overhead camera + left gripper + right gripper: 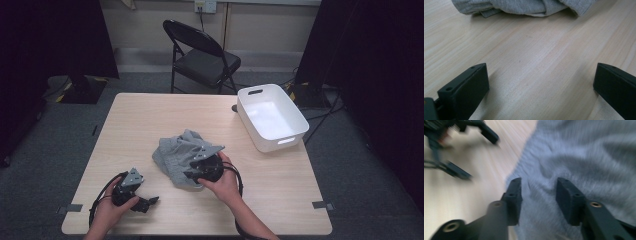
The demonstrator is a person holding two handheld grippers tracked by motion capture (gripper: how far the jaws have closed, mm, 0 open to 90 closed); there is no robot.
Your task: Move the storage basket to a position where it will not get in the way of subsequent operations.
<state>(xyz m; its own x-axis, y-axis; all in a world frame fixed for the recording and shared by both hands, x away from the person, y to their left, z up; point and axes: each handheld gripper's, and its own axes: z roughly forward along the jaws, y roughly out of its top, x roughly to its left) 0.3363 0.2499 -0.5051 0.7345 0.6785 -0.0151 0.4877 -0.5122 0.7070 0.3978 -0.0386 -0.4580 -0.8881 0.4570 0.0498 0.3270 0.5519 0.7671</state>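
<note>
Pale wood grain runs across the table (140,120), and at its near left corner the left gripper (145,204) lies low over the bare top, held in the person's left hand (107,212) with its cable looping back toward the table's edge. In the left gripper view its two black jaws stand wide apart with only wood between them, so it is open and holds nothing; the grey cloth (524,6) lies ahead of it, well apart from the jaw tips. Toward the middle of the table the cloth (175,152) sits in a crumpled heap, its folds bunched up and one edge trailing toward the person. The right gripper (191,175) is at the near right side of that heap, held in the right hand (222,182), with its grey plate on top. In the right gripper view the jaws are partly apart over the cloth (584,157), with the grey knit between and beneath them; the picture is blurred, and I cannot tell whether they pinch any fabric. The left gripper (461,147) shows there too, blurred, at the upper left. Farther right, at the table's far right edge, stands a white bin (248,117), and a black folding chair (200,55) stands behind the table.
</note>
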